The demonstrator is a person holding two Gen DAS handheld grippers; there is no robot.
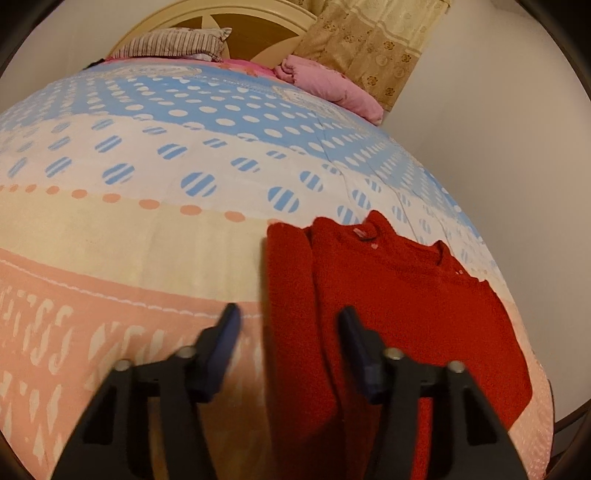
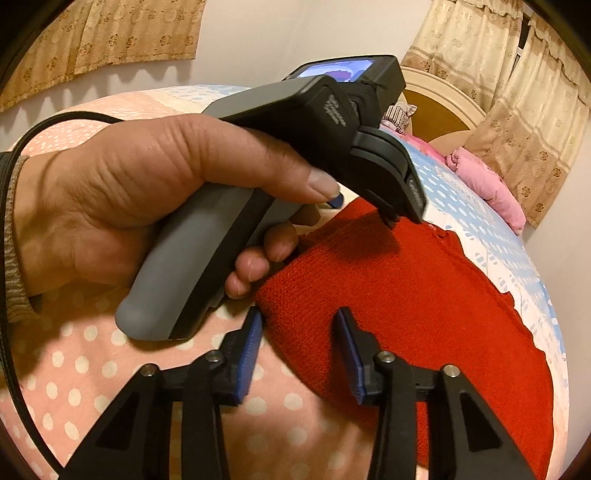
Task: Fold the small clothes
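A small red knitted sweater (image 1: 399,295) lies flat on the patterned bedspread (image 1: 147,229), neck towards the headboard, one sleeve folded along its left side. My left gripper (image 1: 288,322) hovers over that left edge, jaws apart, with the folded sleeve between the fingers and no pad pressing it. In the right wrist view the sweater (image 2: 406,295) fills the middle. My right gripper (image 2: 298,318) straddles its near corner, jaws apart, left pad (image 2: 253,332) right at the knit's edge. A hand (image 2: 129,206) holds the left gripper's grey handle (image 2: 177,280) just beyond.
A pink blanket (image 1: 332,85) and a striped pillow (image 1: 173,44) lie by the wooden headboard (image 1: 258,33). Floral curtains (image 2: 517,110) hang behind. The bed's edge drops off right of the sweater, near the white wall (image 1: 517,166). A black cable (image 2: 11,332) trails from the hand.
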